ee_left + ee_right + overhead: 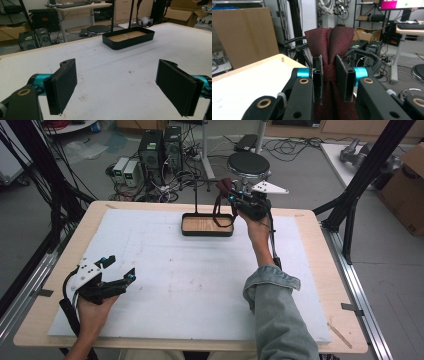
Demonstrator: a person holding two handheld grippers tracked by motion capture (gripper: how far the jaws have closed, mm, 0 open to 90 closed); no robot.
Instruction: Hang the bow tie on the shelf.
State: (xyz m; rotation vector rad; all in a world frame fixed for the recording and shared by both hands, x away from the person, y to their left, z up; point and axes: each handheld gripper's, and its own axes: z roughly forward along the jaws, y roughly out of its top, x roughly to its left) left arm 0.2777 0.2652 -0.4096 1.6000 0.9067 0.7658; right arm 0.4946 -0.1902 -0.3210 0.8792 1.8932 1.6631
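Observation:
A dark red cloth (329, 45) is bunched between the pads of my right gripper (329, 76), which is shut on it. In the high view my right gripper (231, 195) hangs above the right end of a black tray (186, 231) with a wooden floor, and the dark red cloth (219, 202) dangles from it down toward the tray. My left gripper (120, 270) rests low over the white mat (165, 285) at the near left, open with nothing between its pads. Its own view has the black tray (120, 44) far ahead beyond the left gripper (116, 86).
A thin black upright post (195, 195) rises from the tray's far left edge. The white mat covers most of the wooden table (320, 250). Beyond the far edge stand a round black stool (248, 164), computer towers (160, 147) and tangled cables. A black frame leg (360, 185) stands at right.

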